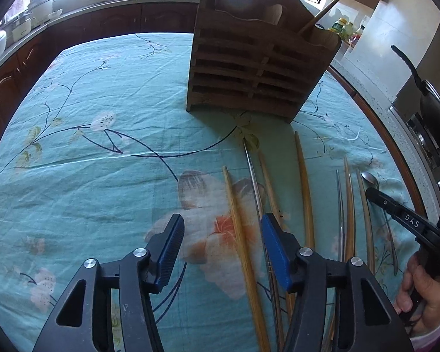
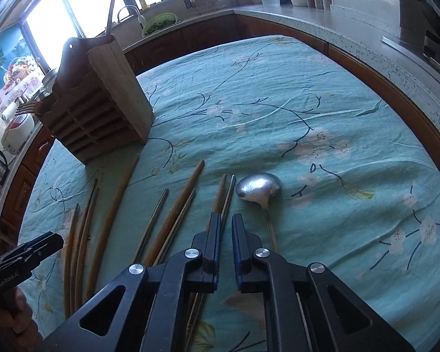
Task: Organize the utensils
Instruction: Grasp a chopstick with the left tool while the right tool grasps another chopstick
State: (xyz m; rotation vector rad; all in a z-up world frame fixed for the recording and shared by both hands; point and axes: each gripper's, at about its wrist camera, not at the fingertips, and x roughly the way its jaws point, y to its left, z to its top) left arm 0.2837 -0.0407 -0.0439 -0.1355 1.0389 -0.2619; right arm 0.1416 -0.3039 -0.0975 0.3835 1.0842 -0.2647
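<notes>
Left claw (image 1: 221, 252) stands spread wide with nothing in it, low over the teal floral cloth of the desk (image 1: 82, 158), and I have one bamboo chopstick (image 1: 239, 234) lying lengthwise in the gap between its pads. Right claw (image 2: 226, 249) is nearly closed, only a thin slit showing between its blue pads, and I see nothing gripped; it hangs above the handles of a dark chopstick pair (image 2: 224, 196), with the metal spoon (image 2: 258, 189) just beside them. More loose chopsticks fan across the cloth toward the wooden utensil holder (image 1: 249, 73), which stands upright further back with one stick (image 1: 325, 11) already poking out of it.

My worry is the crowding. The sticks lie close and partly crossed, so closing the left claw could catch a neighbour or roll the thin one aside. The cloth is wrinkled, and a pad could snag it.
</notes>
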